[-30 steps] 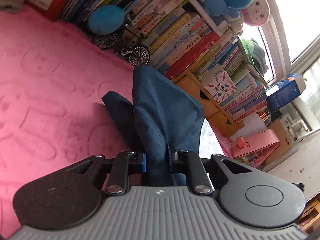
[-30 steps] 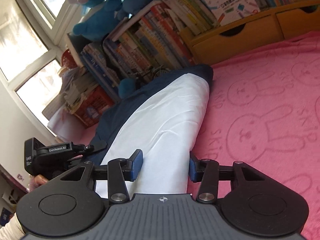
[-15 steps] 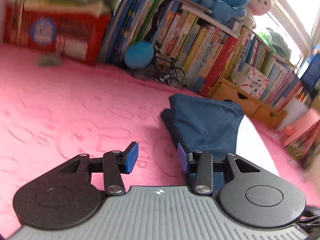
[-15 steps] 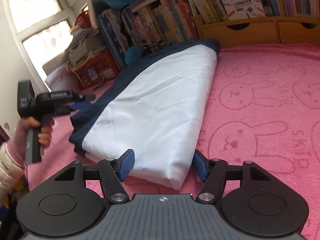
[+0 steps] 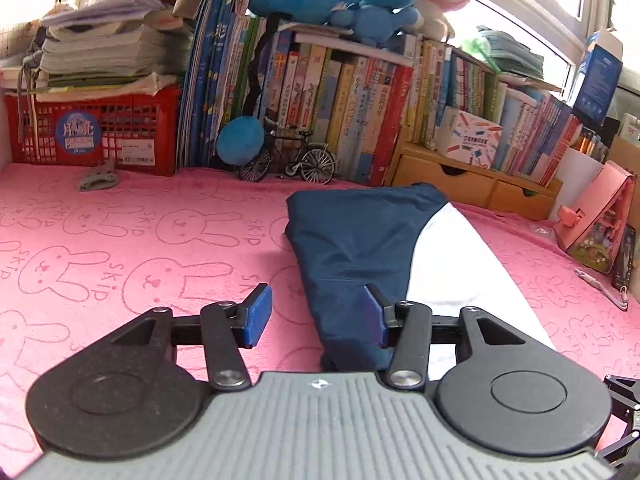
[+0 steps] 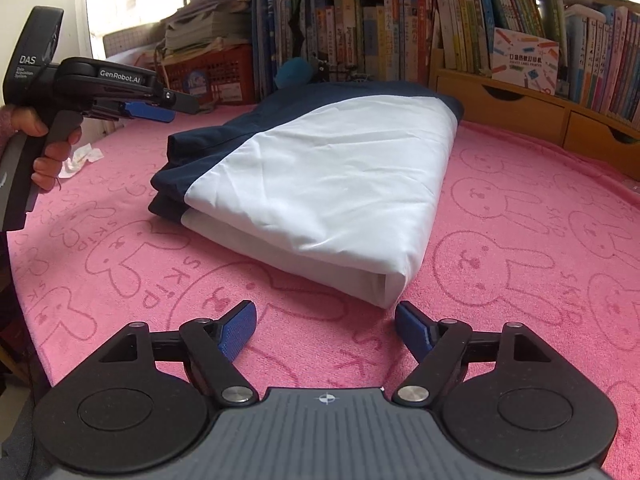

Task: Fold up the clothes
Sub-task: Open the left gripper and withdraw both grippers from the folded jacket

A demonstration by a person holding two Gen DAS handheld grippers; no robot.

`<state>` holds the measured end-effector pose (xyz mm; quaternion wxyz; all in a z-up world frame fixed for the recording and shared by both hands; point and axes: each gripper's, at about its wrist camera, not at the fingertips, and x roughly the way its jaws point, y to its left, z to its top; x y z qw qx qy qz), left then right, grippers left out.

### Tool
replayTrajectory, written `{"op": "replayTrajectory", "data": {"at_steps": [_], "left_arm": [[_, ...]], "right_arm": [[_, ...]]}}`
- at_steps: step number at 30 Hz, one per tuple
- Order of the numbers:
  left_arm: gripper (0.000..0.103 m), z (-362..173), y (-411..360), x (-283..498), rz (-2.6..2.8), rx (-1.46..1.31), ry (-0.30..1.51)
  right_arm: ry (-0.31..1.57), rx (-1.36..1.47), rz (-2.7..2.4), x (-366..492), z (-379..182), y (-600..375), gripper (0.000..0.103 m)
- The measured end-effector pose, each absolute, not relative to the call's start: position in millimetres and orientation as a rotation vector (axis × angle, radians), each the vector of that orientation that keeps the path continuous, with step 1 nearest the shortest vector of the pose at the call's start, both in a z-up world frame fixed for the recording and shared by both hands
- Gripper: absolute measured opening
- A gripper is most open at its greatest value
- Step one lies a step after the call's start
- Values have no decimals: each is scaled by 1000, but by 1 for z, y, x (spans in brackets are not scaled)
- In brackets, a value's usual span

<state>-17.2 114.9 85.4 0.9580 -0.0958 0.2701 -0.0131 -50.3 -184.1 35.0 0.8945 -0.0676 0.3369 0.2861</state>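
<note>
Folded garment [image 6: 320,176] on blanket [image 6: 520,248]; bookshelf [image 6: 400,32] behind; left claw [image 6: 150,110] left, right claw [image 6: 326,330] before it

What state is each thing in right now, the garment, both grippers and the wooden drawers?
Navy and white fabric garment: folded, lying flat on the pink bunny-print towel, released.
Left gripper: jaws open, empty.
Right gripper: jaws open, empty, short of the garment.
Wooden drawers: closed.

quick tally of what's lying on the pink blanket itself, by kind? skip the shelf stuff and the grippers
Folded garment, navy and white: 1
Model bicycle: 1
Crumpled tissue: 1
Small grey object near the red crate, kind unclear: 1
White cord at the blanket's right edge: 1
Total: 5 on the pink blanket
</note>
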Motion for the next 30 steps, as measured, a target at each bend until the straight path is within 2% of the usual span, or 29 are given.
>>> {"op": "replayTrajectory", "data": {"at_steps": [3,12,19,23,26,30], "left_arm": [[54,88,95,-30,-58,-156,514],[56,55,36,-42,-93,-38,532],[55,30,50,-42,-42,-24,573],[55,22,46,-52,-19,99,563],[70,14,52,-58,46,135,582],[76,11,84,-67,48,-29,617]], "right_arm": [[692,-145,574,-57,34,-187,79],[665,-101,507,-63,33,-198,81],[650,-78,455,-60,27,-208,84],[639,-88,464,-61,25,-209,86],[635,-101,472,-61,25,-207,90],[639,-115,487,-61,24,-204,96]]}}
